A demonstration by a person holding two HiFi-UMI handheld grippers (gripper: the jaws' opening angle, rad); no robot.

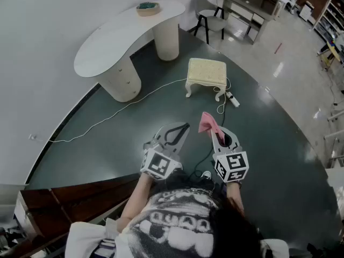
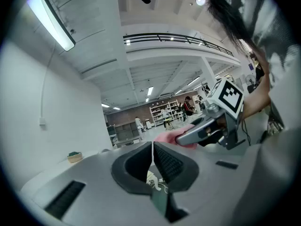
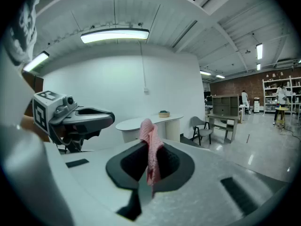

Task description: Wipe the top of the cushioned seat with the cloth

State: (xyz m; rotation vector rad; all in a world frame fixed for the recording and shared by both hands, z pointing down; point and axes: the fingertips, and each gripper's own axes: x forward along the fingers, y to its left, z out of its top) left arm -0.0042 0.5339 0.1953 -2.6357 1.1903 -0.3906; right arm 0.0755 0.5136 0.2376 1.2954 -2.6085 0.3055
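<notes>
Cloth (image 1: 206,121) is pink and hangs limp, pinched between the jaws of the right gripper (image 1: 212,133). In the right gripper view the cloth (image 3: 149,149) stands up above the pads and trails down between them, so the right gripper (image 3: 149,168) is clamped on it. The left gripper (image 1: 180,129) has its jaws pressed together with nothing between them. The left gripper view confirms this for the left gripper (image 2: 153,160).

The cushioned seat (image 1: 206,71) is a small cream stool standing on the dark floor (image 1: 134,144). Its top is bare and the cloth is well apart from it, so I judge that wiping has not begun.

Key relation: the seat lies ahead of both grippers and almost straight out from the right one. The left gripper sits off to the seat's left side. I read the right gripper as nearer and better lined up. The seat top looks slightly longer across my view than away from me, so I would run the strokes side to side.

A power strip (image 1: 232,98) lies just beside the seat's near right leg. A white cable (image 1: 118,112) runs away from the seat's left side. Beyond the seat on the left stands a curved white table (image 1: 107,47) carrying a small bowl (image 1: 148,7), and a chair (image 1: 209,18) stands beyond the seat.
</notes>
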